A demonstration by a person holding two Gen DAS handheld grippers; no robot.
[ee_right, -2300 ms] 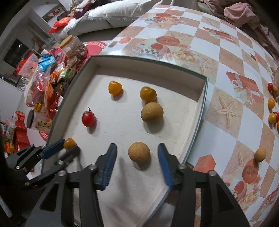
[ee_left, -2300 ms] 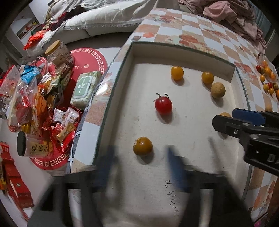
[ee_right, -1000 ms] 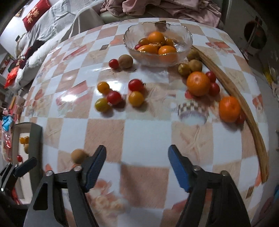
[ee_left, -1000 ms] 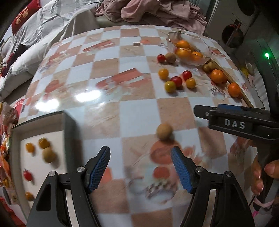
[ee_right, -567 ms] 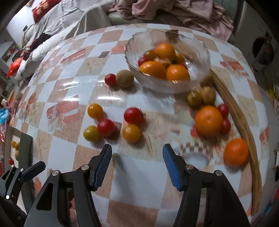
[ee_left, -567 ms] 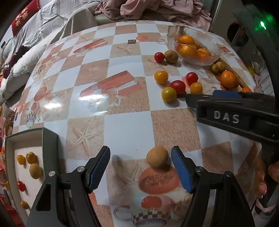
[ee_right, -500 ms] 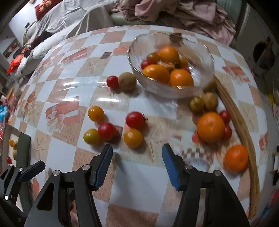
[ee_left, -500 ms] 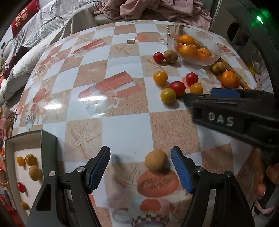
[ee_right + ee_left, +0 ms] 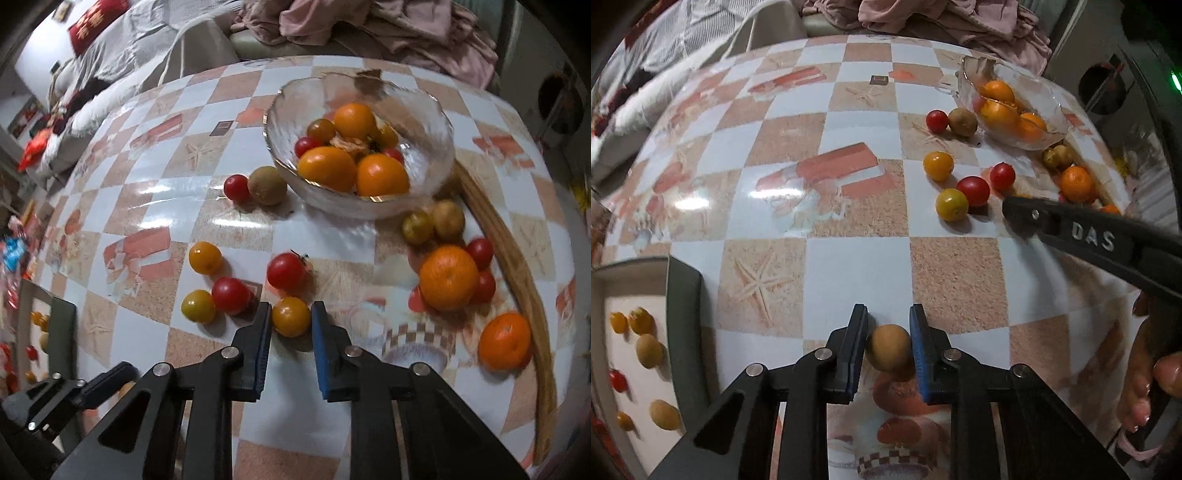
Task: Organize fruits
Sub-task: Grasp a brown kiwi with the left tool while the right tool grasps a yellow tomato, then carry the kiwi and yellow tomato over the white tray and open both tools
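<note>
Left wrist view. Left tongs (image 9: 888, 345): jaws closing, a tan round fruit (image 9: 888, 351) held between the blue pads on the table (image 9: 857, 266), both pads seen against its sides. Tray (image 9: 685, 295): to the left of the tongs, several small fruits already laid in it. Loose tomatoes (image 9: 951, 204): ahead and to the right, near the black arm of the right tongs. Risk noted: the fruit is round and is gripped near the pad tips; it may be squeezed out forward and rolled across the slick table if the lift is rushed.

Right wrist view. Right tongs (image 9: 291, 317): jaws closing, a yellow-orange tomato (image 9: 291, 316) caught between the pads. Red tomato (image 9: 231, 295): just left of the left pad, nearly touching. Glass bowl (image 9: 436, 122): well ahead, oranges inside. Risk noted: the soft skin may be split by too hard a clamp; the red neighbour may be nudged and set rolling when the tongs are raised.
</note>
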